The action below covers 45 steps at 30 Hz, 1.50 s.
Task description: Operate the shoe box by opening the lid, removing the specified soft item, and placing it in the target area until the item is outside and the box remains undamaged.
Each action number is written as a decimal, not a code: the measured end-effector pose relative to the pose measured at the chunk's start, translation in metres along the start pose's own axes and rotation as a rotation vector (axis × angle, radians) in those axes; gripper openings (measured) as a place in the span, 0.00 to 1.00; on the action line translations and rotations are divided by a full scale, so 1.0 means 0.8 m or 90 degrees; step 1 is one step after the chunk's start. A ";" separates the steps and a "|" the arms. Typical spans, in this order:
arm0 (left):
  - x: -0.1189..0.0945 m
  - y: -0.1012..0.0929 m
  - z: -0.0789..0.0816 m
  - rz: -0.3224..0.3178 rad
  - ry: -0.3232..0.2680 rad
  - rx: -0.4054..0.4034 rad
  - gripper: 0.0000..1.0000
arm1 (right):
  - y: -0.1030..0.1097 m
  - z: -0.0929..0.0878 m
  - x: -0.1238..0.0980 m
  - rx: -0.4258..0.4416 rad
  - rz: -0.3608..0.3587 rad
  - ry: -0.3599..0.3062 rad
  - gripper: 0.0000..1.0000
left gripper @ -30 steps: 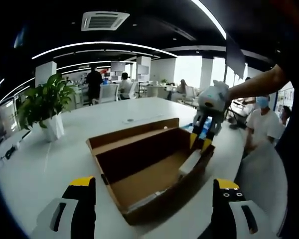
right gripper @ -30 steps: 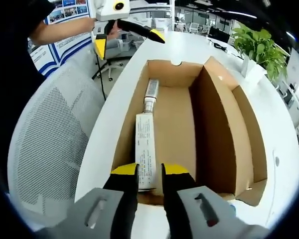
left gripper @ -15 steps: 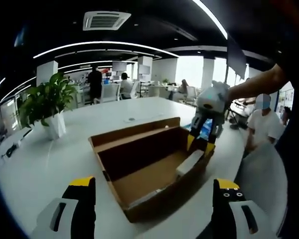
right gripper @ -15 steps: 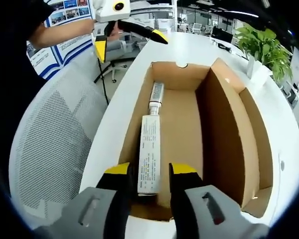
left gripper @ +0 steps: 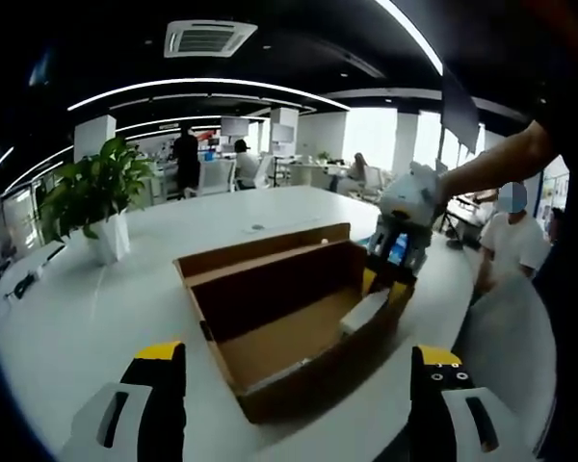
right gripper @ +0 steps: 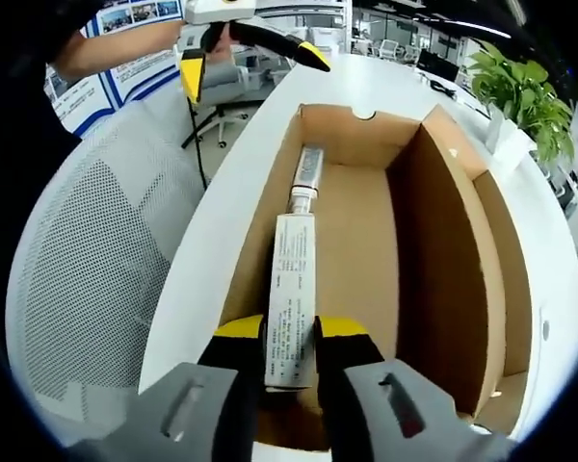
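Right gripper view: right gripper [right gripper: 289, 332] clamped on tube [right gripper: 292, 300] inside shoe box [right gripper: 453, 269]; left gripper [left gripper: 294, 371] wide

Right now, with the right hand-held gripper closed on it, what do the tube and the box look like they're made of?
The tube looks like soft plastic or laminate: smooth white skin with fine print, flat crimped end, though softness cannot be confirmed. The box looks like plain brown cardboard: matte, unprinted, with raw folded edges. The right hand-held gripper grips the tube's flat end.

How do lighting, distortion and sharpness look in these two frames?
Left gripper view: windows blown out bright, ceiling dark, fisheye bending the ceiling light strips, slightly soft; shoe box interior shaded. Right gripper view: even light, tube print too small to read between the right gripper jaws, table edge curved.
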<state>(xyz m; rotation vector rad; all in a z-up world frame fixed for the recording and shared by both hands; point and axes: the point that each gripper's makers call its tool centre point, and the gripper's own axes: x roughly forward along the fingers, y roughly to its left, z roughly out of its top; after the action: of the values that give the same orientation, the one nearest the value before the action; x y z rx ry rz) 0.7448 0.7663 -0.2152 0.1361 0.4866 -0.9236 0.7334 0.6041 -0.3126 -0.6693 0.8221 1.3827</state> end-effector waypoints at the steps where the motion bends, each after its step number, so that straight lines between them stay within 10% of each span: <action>1: 0.000 0.000 0.000 0.000 0.000 0.000 0.98 | -0.001 -0.001 -0.001 -0.003 -0.002 0.002 0.17; 45: -0.004 -0.020 0.031 -0.005 -0.034 0.012 1.00 | -0.002 0.063 -0.133 -0.033 -0.065 -0.072 0.16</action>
<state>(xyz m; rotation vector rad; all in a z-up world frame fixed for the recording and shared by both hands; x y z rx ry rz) 0.7391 0.7513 -0.1899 0.1268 0.4291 -0.9379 0.7400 0.5848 -0.1970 -0.6584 0.6563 1.3399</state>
